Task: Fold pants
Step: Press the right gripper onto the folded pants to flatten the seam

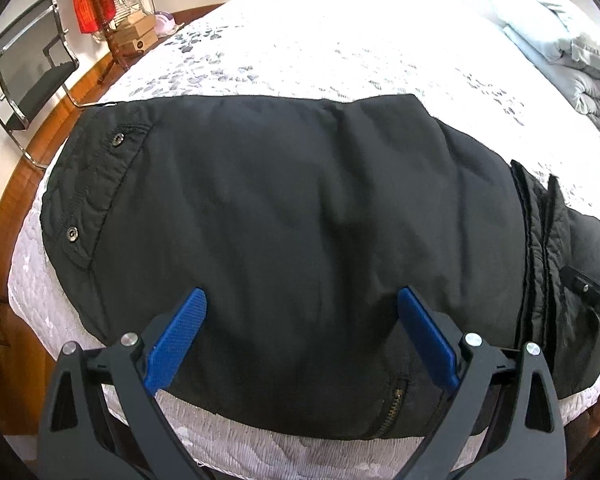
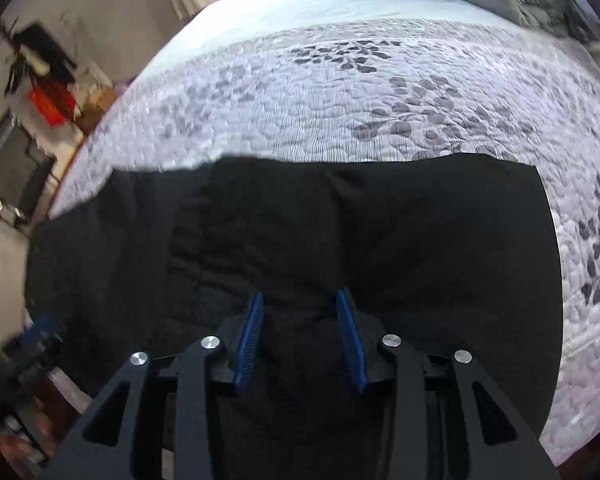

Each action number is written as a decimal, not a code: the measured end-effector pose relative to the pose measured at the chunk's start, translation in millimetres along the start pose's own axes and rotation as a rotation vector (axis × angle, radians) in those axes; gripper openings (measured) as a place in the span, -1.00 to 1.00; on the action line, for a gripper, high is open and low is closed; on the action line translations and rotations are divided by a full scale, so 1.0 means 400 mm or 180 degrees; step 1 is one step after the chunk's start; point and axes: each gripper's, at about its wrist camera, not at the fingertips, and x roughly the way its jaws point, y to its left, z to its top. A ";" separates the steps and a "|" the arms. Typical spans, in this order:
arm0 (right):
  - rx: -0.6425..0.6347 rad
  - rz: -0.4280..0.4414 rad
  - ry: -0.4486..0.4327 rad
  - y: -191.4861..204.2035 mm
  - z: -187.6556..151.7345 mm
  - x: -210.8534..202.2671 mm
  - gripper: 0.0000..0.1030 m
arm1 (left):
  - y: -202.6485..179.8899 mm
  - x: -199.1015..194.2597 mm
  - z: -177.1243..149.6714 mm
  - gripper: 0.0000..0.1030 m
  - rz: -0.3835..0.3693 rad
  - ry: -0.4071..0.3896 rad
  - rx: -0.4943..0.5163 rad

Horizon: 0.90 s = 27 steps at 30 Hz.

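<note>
Black pants (image 1: 300,220) lie folded across the near edge of a bed, waistband with two metal snaps (image 1: 94,184) at the left, a zipper at the near edge. My left gripper (image 1: 302,300) is wide open just above the pants' near part, holding nothing. The right gripper's tip (image 1: 588,294) shows at the far right over the pants' folded end. In the right wrist view the pants (image 2: 380,232) fill the lower half. My right gripper (image 2: 300,300) is open with a moderate gap, low over the cloth, nothing between its pads. The left gripper (image 2: 36,344) shows blurred at the left.
The bed has a white quilt with grey leaf print (image 1: 340,52) (image 2: 360,92). A grey bundled duvet (image 1: 560,48) lies at the far right. A wooden bed frame (image 1: 24,168), a chrome chair (image 1: 28,76), boxes and hanging red items (image 1: 96,4) stand at the left.
</note>
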 end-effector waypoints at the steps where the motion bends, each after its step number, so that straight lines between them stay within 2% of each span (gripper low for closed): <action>1: 0.0009 0.0003 -0.0011 0.000 -0.003 -0.002 -0.24 | 0.001 0.001 0.000 0.87 -0.0003 0.0009 0.0010; 5: 0.0070 0.0181 -0.0062 0.003 -0.019 -0.047 -0.23 | 0.010 -0.016 -0.003 0.87 0.0018 -0.0051 0.0025; 9: 0.0002 0.0206 -0.0066 0.025 -0.061 -0.071 -0.21 | 0.022 -0.021 -0.004 0.87 0.0034 -0.0078 -0.0008; 17: -0.0213 -0.0022 -0.0005 0.063 -0.095 -0.055 -0.07 | 0.021 -0.020 0.006 0.87 0.0058 -0.0091 0.0045; 23: -0.0213 -0.0107 0.0005 0.076 -0.099 -0.069 -0.05 | 0.024 -0.036 0.008 0.87 0.0030 -0.0117 0.0096; 24: -0.0225 -0.0137 -0.0007 0.080 -0.100 -0.076 -0.02 | 0.029 -0.042 0.006 0.87 0.0031 -0.0133 0.0113; 26: -0.0282 -0.0228 -0.0072 0.092 -0.102 -0.092 0.37 | 0.046 -0.046 -0.001 0.87 0.0018 -0.0116 0.0124; 27: -0.0318 -0.0261 -0.0119 0.099 -0.102 -0.101 0.47 | 0.062 -0.046 -0.006 0.87 -0.0017 -0.0080 0.0101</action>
